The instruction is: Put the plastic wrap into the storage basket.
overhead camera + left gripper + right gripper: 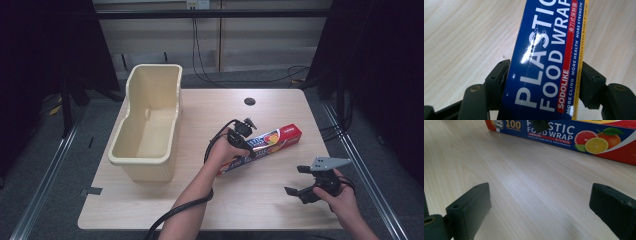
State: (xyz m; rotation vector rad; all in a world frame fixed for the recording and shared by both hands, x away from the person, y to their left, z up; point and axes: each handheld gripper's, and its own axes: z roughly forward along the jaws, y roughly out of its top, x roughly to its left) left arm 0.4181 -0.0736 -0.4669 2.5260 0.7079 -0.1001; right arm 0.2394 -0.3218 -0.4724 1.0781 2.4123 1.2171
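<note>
The plastic wrap box (265,145) lies flat on the wooden table (260,210), slanting from near the middle out toward the right edge, its red end farthest from us. Our left gripper (246,145) sits over its near, blue half; in the left gripper view the box (546,62) runs up between the two black jaws, and both pads press its long sides, so we have it clamped across its width.

We judge the box light and stiff along its length, but it is thin card with a glossy skin: a hard squeeze could dent it, and a soft one could let it slide. Our grip is toward one end, so the far end may droop when lifted; a hold nearer the middle would balance better.

Our right gripper (305,182) rests apart from the box near the table's right front, jaws wide with nothing between them.

The cream plastic bin (150,120) stands open-topped at the left, with bare tabletop between it and the box. The table's right edge is close to the red end.
</note>
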